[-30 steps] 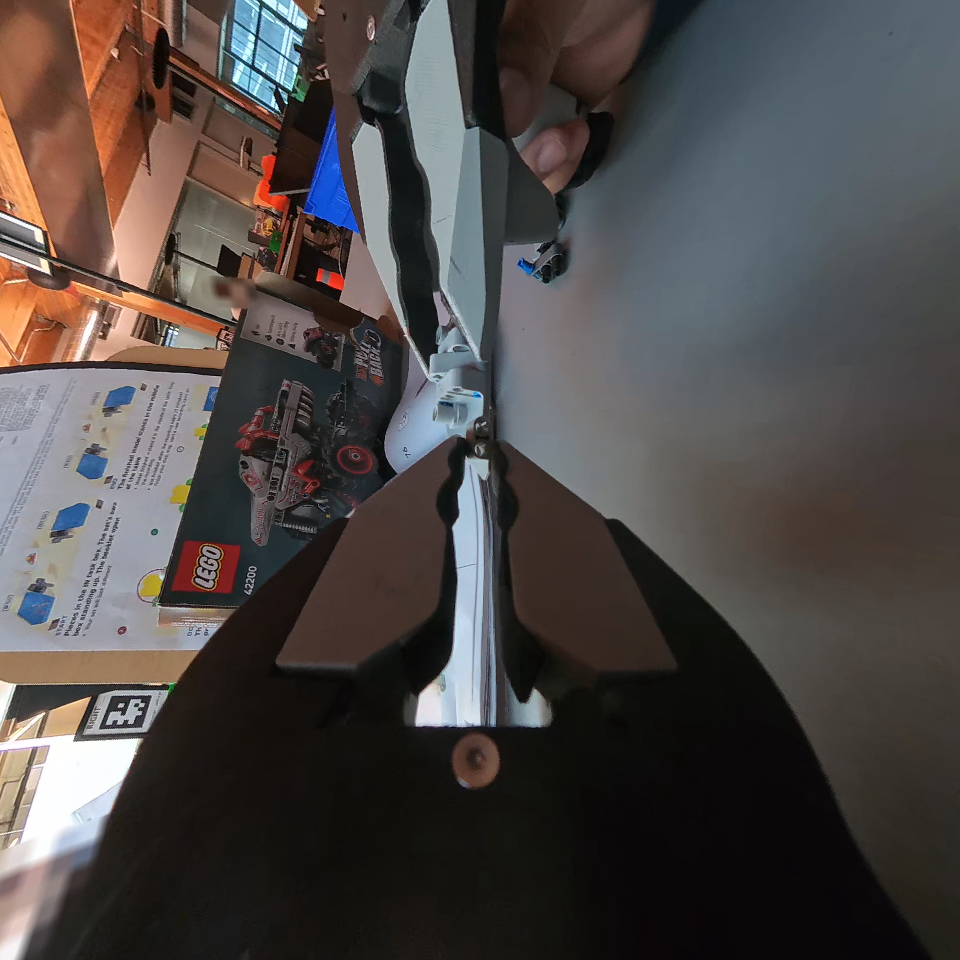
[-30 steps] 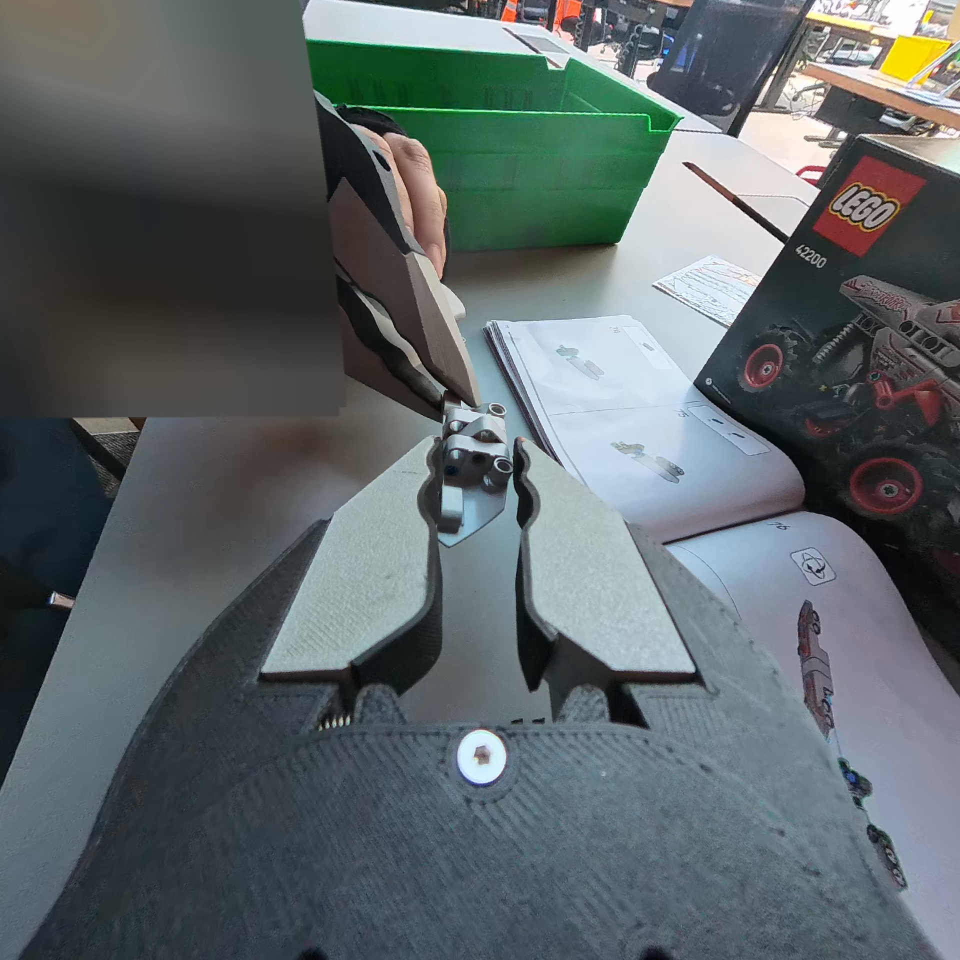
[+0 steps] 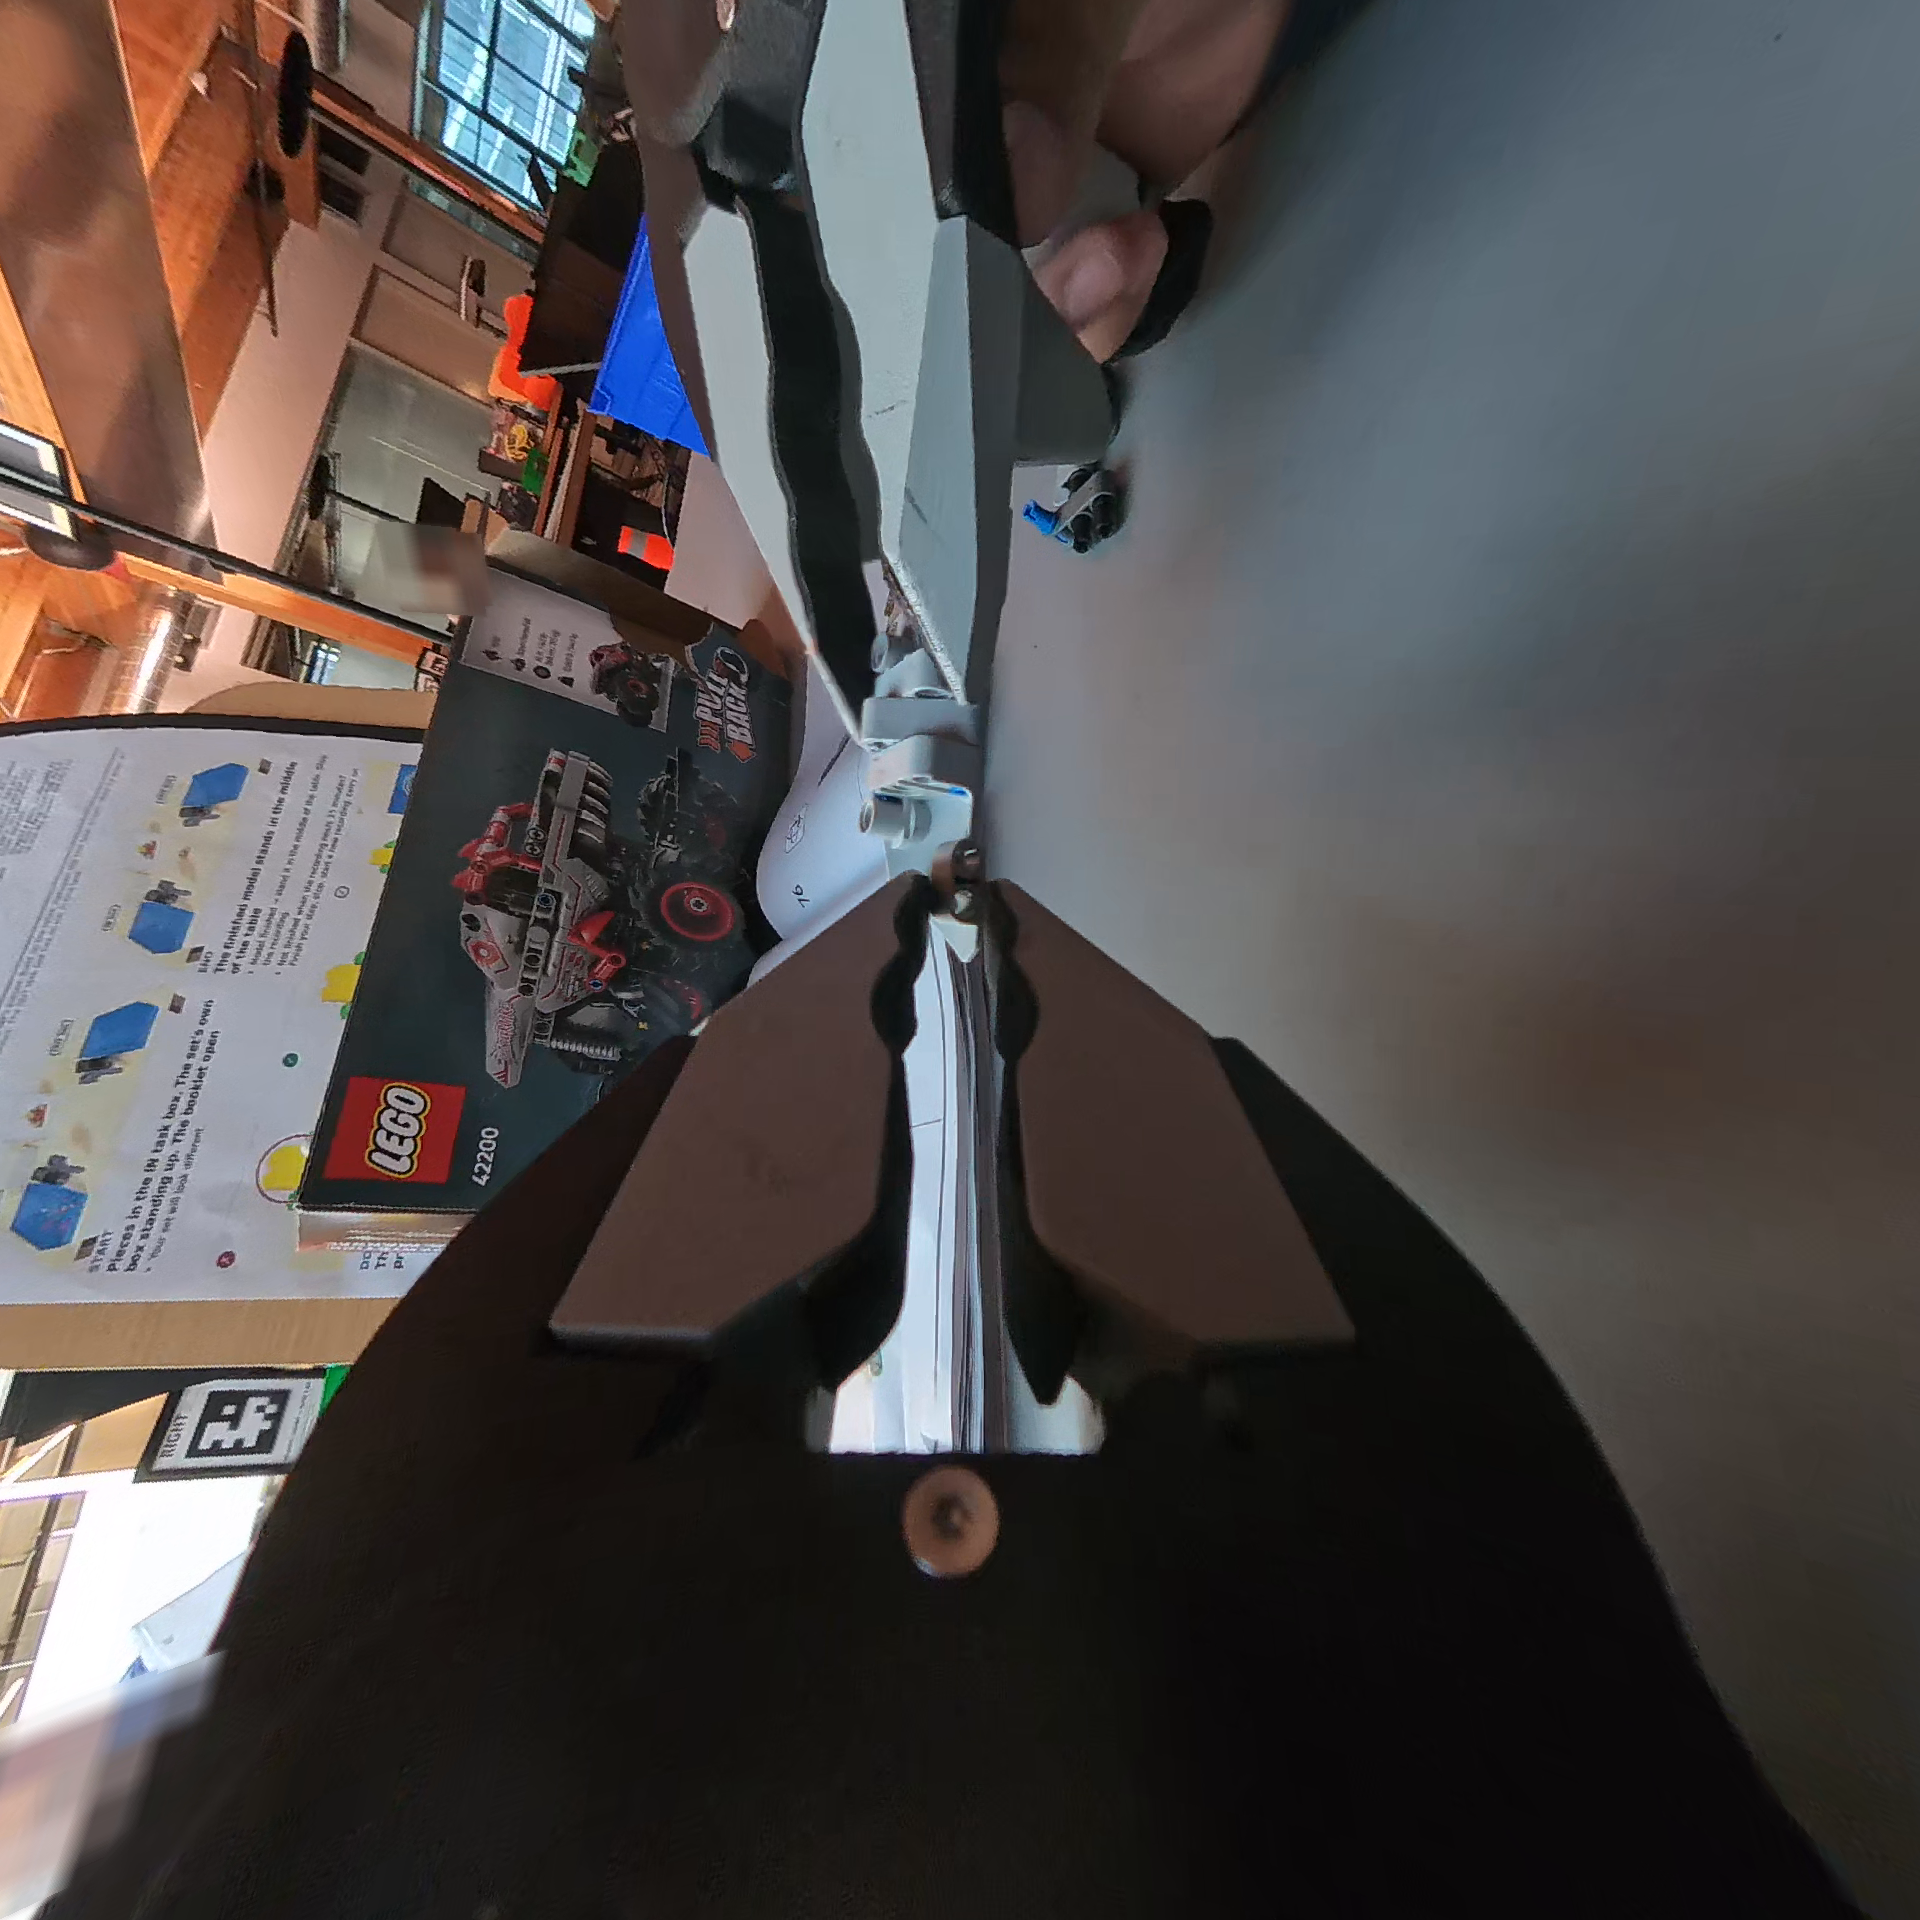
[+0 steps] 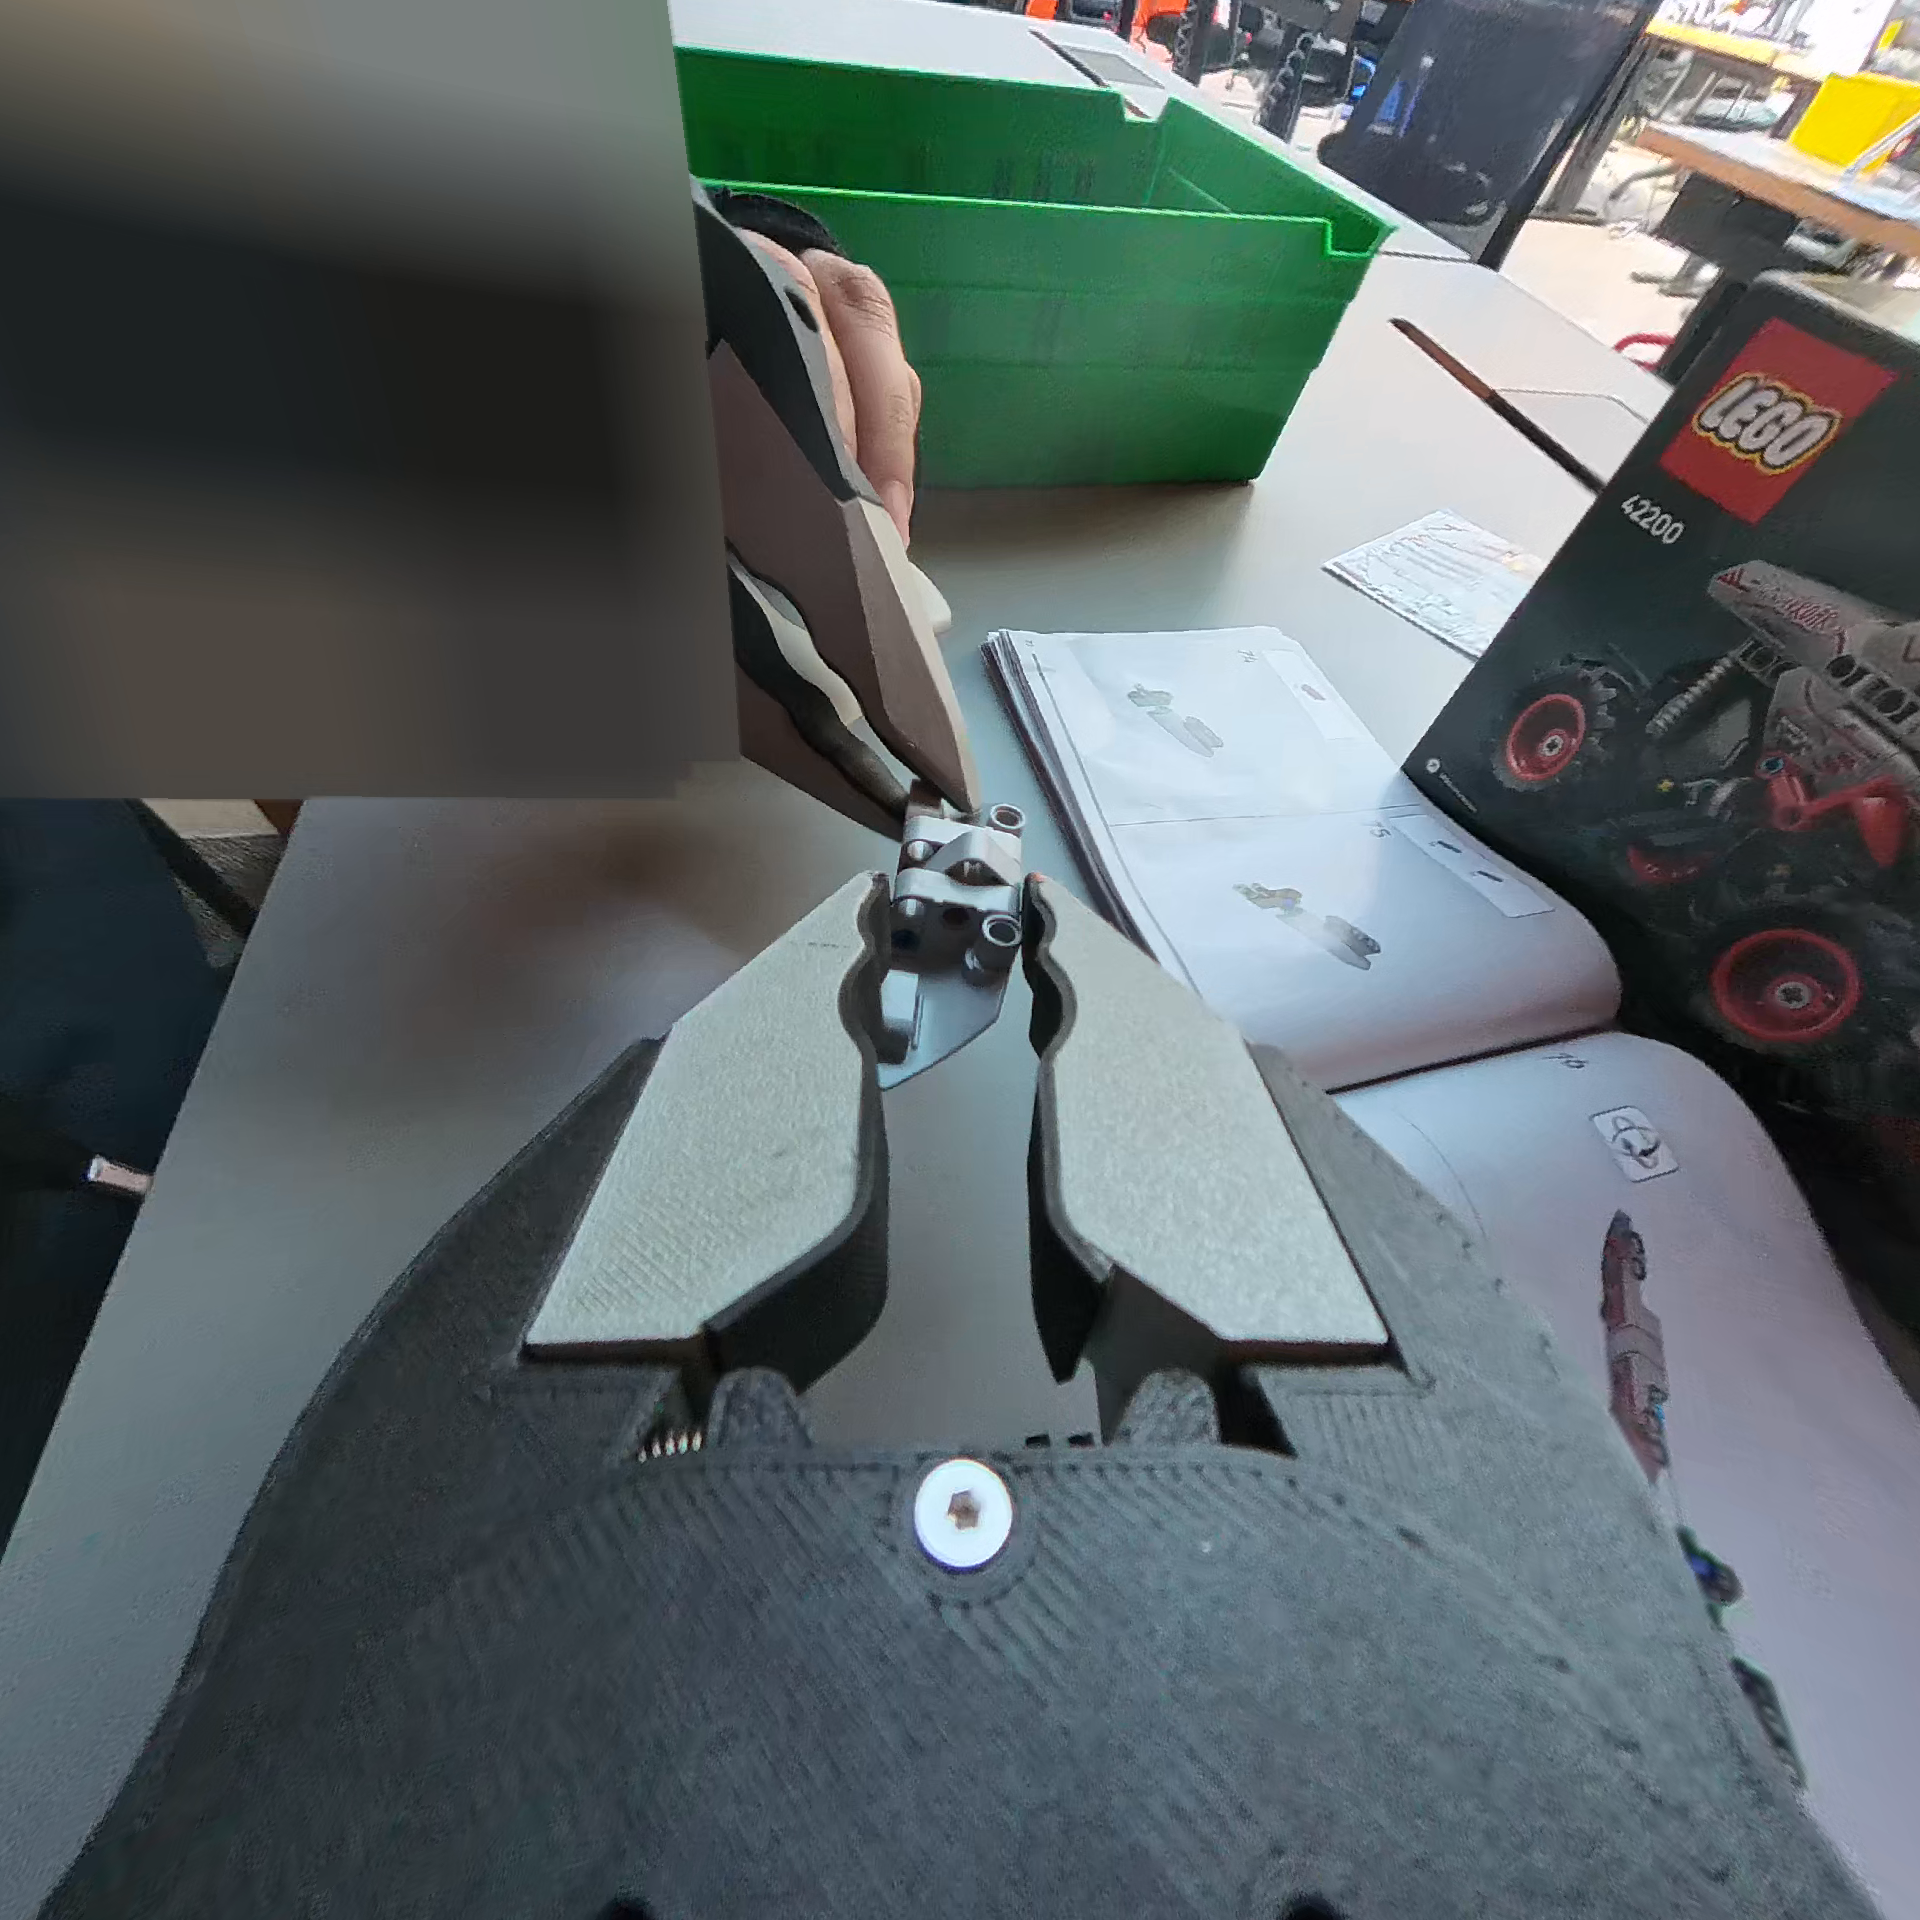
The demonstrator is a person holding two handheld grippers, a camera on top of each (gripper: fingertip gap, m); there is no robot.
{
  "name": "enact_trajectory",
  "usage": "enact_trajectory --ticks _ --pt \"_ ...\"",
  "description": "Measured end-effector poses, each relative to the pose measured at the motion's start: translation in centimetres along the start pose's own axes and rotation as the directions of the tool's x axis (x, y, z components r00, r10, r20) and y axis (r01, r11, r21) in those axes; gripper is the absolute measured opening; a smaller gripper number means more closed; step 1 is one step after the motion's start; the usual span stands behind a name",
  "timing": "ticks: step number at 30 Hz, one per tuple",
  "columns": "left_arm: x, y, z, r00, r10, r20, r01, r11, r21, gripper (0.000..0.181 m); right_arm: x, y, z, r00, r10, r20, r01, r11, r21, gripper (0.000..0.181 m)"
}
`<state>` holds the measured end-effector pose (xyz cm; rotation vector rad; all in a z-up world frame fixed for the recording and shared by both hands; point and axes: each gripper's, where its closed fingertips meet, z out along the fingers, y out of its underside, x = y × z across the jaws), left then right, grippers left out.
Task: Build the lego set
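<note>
The right claw [image 4: 951, 914] was clamped on a small grey lego assembly [image 4: 951, 904], holding it off the desk [image 4: 416, 987], probably so the left claw [image 4: 935, 800], pinched shut on its top end, could work a piece in. It looked chunky, with pin holes and a flat pointed plate underneath.

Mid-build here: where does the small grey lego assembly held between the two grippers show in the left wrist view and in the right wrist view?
Left wrist view: the grey lego assembly sits just above centre, beyond the left gripper tips, under the right gripper's fingers coming down from the top.
Right wrist view: it sits at centre, between the right gripper tips, the left gripper's fingers touching its top.
Shared landmark: the set box.
</note>
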<state>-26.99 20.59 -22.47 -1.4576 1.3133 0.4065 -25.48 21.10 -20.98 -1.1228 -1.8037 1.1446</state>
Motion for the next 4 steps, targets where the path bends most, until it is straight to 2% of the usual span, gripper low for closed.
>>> enact_trajectory --ticks 1,4 --pt "-0.04 -0.04 -0.06 1.000 -0.006 -0.001 0.006 1.000 0.005 0.007 0.01 0.03 0.02 1.000 0.024 0.011 -0.024 1.000 0.002 0.022" --pt "-0.31 -0.09 -0.19 0.999 -0.038 -0.003 0.038 0.999 0.010 0.007 0.18 0.00 0.05 0.996 0.084 0.035 -0.084 0.996 0.014 0.022"
